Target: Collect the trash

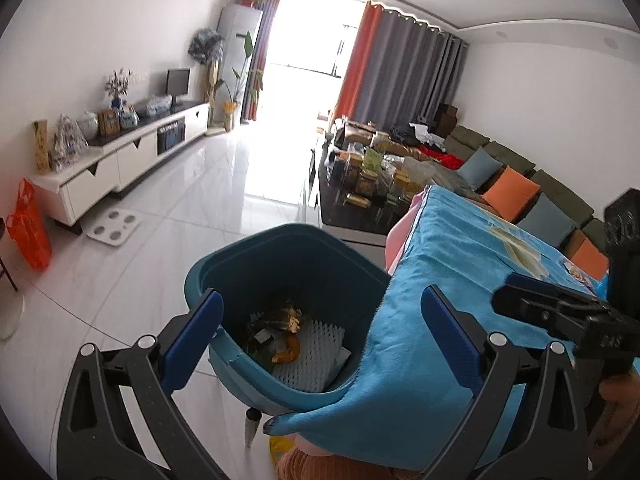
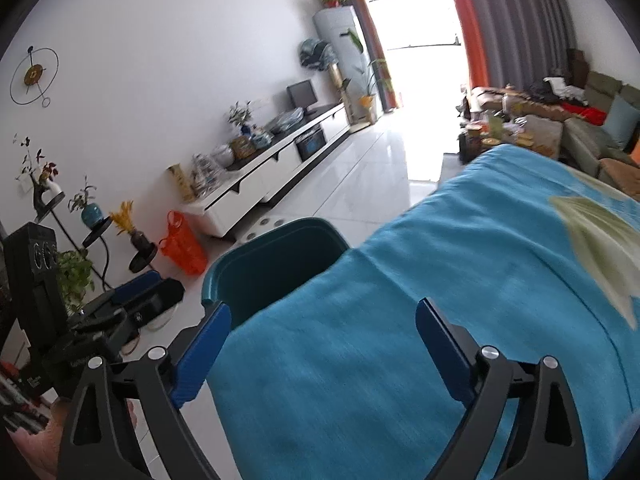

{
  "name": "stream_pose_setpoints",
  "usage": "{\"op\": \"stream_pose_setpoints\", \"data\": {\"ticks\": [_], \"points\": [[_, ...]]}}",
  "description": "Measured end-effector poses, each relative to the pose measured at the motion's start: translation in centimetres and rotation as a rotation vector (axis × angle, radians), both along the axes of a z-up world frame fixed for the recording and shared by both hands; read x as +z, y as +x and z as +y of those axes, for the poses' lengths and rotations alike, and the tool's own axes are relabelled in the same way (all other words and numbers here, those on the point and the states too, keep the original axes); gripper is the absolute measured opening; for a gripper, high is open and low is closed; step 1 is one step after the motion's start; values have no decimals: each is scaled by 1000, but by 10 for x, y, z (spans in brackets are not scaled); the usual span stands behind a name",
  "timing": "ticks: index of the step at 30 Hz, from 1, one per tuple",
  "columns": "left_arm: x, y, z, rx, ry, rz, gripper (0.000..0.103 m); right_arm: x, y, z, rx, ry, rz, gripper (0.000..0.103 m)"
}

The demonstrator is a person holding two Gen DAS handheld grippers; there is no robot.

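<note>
A teal waste bin (image 1: 240,258) stands on the floor against the blue-clothed table (image 1: 460,264). Inside it lie crumpled wrappers (image 1: 280,330) and a white ridged foam sheet (image 1: 316,354). My left gripper (image 1: 322,334) is open and empty, held over the bin's mouth. My right gripper (image 2: 322,350) is open and empty above the table's blue cloth (image 2: 460,288), with the bin (image 2: 272,264) just beyond its left finger. The right gripper also shows in the left wrist view (image 1: 560,312), and the left gripper shows in the right wrist view (image 2: 136,300).
A white TV cabinet (image 1: 120,160) runs along the left wall, with an orange plastic bag (image 1: 30,224) and a white scale (image 1: 114,228) on the floor near it. A cluttered dark coffee table (image 1: 360,192) and a sofa (image 1: 540,192) stand beyond the table.
</note>
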State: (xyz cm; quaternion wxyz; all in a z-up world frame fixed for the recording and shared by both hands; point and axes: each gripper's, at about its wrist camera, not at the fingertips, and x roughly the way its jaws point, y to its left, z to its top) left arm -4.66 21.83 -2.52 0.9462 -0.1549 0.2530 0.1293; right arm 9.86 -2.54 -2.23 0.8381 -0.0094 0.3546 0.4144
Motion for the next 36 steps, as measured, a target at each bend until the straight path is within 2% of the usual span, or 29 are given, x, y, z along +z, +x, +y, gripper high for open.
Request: {"op": "stream_pose_setpoints", "data": {"ticks": [14, 17, 36], "points": [[14, -1, -62, -49, 77, -59, 97, 8, -46, -67, -140, -22, -193, 96], [16, 2, -78, -79, 104, -62, 97, 5, -58, -78, -176, -45, -218, 96], [22, 10, -154, -198, 222, -115, 97, 6, -92, -160, -392, -29, -345, 96]]}}
